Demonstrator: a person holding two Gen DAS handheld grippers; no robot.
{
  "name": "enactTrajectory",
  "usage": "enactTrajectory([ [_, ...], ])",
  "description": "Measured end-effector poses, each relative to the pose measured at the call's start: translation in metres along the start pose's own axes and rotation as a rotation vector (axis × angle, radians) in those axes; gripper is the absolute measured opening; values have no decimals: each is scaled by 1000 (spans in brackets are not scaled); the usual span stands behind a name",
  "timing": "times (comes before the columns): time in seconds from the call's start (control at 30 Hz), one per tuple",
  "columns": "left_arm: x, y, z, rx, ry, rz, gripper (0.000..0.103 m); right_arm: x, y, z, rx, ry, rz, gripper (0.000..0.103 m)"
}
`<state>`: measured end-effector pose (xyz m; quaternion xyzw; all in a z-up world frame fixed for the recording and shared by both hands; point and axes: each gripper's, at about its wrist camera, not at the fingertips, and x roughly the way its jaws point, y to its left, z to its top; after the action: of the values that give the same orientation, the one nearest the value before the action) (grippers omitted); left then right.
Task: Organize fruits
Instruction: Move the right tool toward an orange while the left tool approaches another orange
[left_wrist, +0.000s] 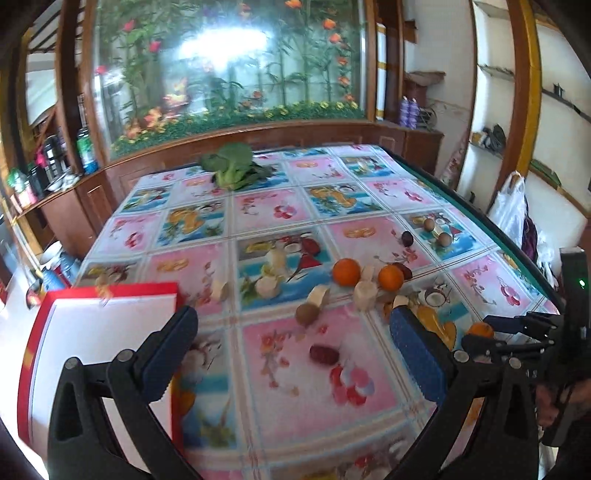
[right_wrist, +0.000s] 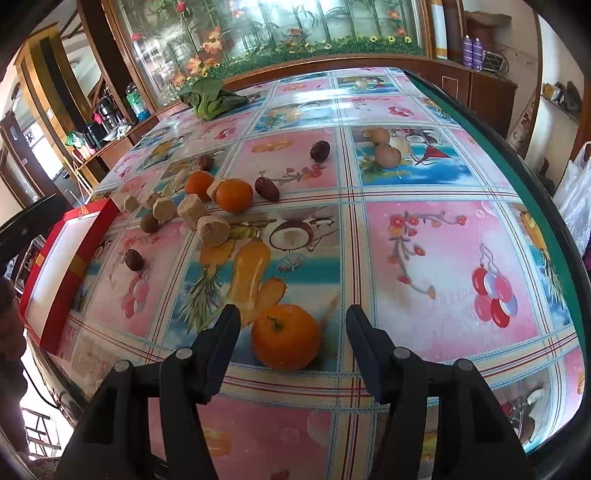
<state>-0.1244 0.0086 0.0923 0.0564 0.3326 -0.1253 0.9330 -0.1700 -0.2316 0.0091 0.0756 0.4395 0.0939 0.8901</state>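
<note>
The table (right_wrist: 443, 258), spread with a glossy cloth of pink and blue fruit-and-flower squares, fills both views. At its left edge lies the red box (left_wrist: 110, 291), a shallow tray with a white inside, showing nothing inside where visible. A bunch of leafy greens (right_wrist: 212, 98) rests at the far end of the table.

The left gripper (left_wrist: 291, 354) is held low over the near part of the table, fingers pointing forward and level, its jaws spread wide with nothing between them but cloth and a dark red date (left_wrist: 324, 354) lying well ahead. Its left finger overlaps the near corner of the box in the view.

The right gripper (right_wrist: 291, 339) is also low and level, jaws wide, straddling an orange (right_wrist: 286, 338) that sits on the cloth between the fingertips; neither finger touches it. The fruit is bright, round, stem end up, with a small green stalk scar.

Farther out, two more oranges (right_wrist: 234, 195) sit close together in the middle of the table, among pale beige chunks (right_wrist: 214, 230) of cut food scattered in a loose cluster. A small brown kiwi (right_wrist: 149, 223) lies near the box. Two more kiwis (right_wrist: 388, 155) rest on a blue square toward the far right. Other dark dates (right_wrist: 267, 188) are dotted around the cluster, apart from one another.
</note>
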Motion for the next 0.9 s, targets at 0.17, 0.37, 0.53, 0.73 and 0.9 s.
enactTrajectory([
  [0.17, 46, -9, 24, 69, 82, -84, 103, 0, 1, -1, -11, -7, 3, 53],
  [0.37, 108, -4, 41, 49, 209, -97, 85, 0, 0, -1, -11, -27, 22, 53],
  [0.53, 134, -5, 47, 52, 271, -77, 84, -1, -2, -3, -10, -45, 40, 53],
  [0.73, 147, -15, 46, 58, 295, -88, 84, -1, -1, -3, -18, -47, 41, 54],
  [0.9, 150, -23, 47, 58, 309, -128, 81, -1, -2, -3, -18, -49, 48, 54],
])
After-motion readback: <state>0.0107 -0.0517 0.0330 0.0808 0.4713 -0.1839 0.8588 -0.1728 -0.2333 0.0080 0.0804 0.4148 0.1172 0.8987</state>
